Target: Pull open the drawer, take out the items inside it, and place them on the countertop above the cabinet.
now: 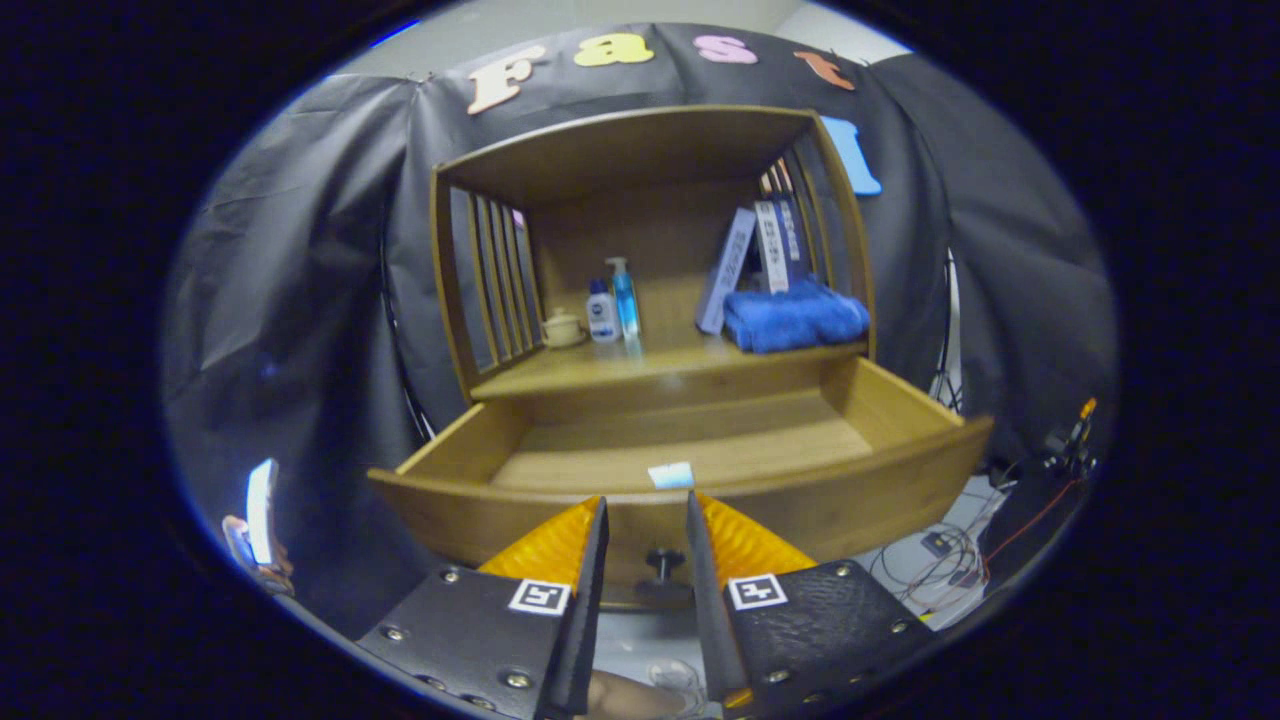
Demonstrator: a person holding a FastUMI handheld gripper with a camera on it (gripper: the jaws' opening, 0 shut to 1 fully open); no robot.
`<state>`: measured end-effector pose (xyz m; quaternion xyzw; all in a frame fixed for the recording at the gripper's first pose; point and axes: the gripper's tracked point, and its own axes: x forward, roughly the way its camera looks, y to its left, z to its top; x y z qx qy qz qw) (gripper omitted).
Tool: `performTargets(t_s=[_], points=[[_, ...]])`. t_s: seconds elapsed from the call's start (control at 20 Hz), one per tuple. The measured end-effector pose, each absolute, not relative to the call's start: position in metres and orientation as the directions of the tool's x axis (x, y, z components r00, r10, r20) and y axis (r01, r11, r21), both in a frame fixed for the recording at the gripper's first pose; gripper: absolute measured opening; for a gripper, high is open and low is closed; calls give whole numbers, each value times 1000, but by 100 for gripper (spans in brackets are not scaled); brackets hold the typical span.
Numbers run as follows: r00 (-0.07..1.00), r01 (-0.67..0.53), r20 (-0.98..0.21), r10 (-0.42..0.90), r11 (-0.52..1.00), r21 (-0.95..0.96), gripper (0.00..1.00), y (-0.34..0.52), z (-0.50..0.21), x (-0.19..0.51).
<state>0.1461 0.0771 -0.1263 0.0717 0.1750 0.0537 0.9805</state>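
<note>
Wooden drawer (700,450) stood pulled open, holding one small pale item (670,475) near its front. One tool (645,515) hovered open and empty above the knob (664,563). The surface (600,362) carried two bottles (613,303), one jar (562,327), one blue towel (795,315).

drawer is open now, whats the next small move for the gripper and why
Probably lift the gripper over the drawer front and ease down toward the small pale item just beyond its fingertips. The fingers stand apart holding nothing, the knob lies between them, and the item is not yet out.
</note>
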Motion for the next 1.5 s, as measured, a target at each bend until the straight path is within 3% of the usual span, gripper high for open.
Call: performTargets(t_s=[0.35,0.55,0.75,1.1,1.4,1.5], points=[[807,-168,-552,211,977,128,43,80,-139,246],[641,-211,-743,195,975,74,44,82,-188,269],[488,-232,-860,147,972,34,44,81,-239,271],[319,-242,-941,110,970,32,44,79,-284,257],[295,-220,-950,98,975,32,45,78,-293,256],[305,-224,-948,89,974,19,39,79,-294,255]])
